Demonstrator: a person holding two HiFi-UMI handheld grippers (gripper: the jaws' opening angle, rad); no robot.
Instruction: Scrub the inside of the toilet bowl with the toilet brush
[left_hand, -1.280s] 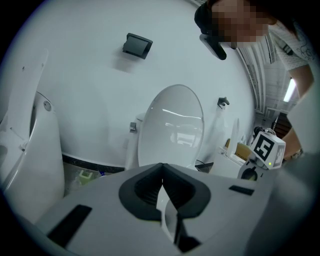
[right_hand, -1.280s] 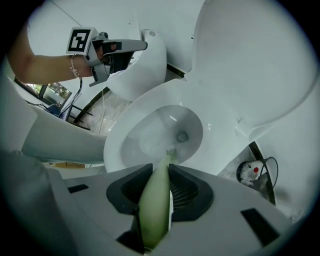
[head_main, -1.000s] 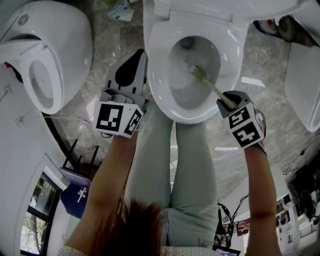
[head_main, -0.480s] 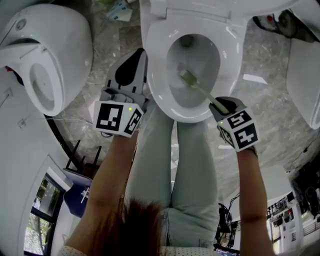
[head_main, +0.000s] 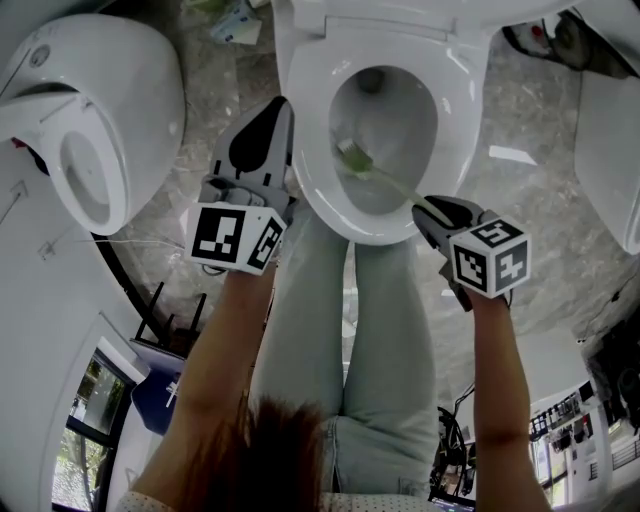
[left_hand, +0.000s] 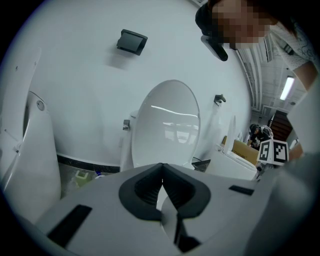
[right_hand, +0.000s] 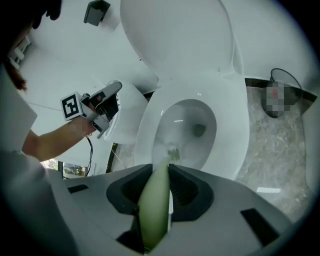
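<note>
Between the jaws of your right gripper (right_hand: 161, 172) sits the pale green plastic handle of the toilet brush (right_hand: 154, 205), clamped on both sides. From the grip, the handle narrows to a thin stem that runs forward and down to a small head of pale bristles. That head lies against the left inner wall of the white ceramic toilet bowl (right_hand: 235, 125), below the rim and short of the dark drain opening (right_hand: 199, 131) further ahead. Beyond the bowl, the white oval lid (right_hand: 185, 40) stands raised. Your left gripper (head_main: 268, 125) hangs just outside the bowl's left rim, apart from the brush, with its jaws pressed together and nothing between them. Further out on that side, a second white toilet (head_main: 110, 100) stands on the grey marbled floor (head_main: 520, 200).
</note>
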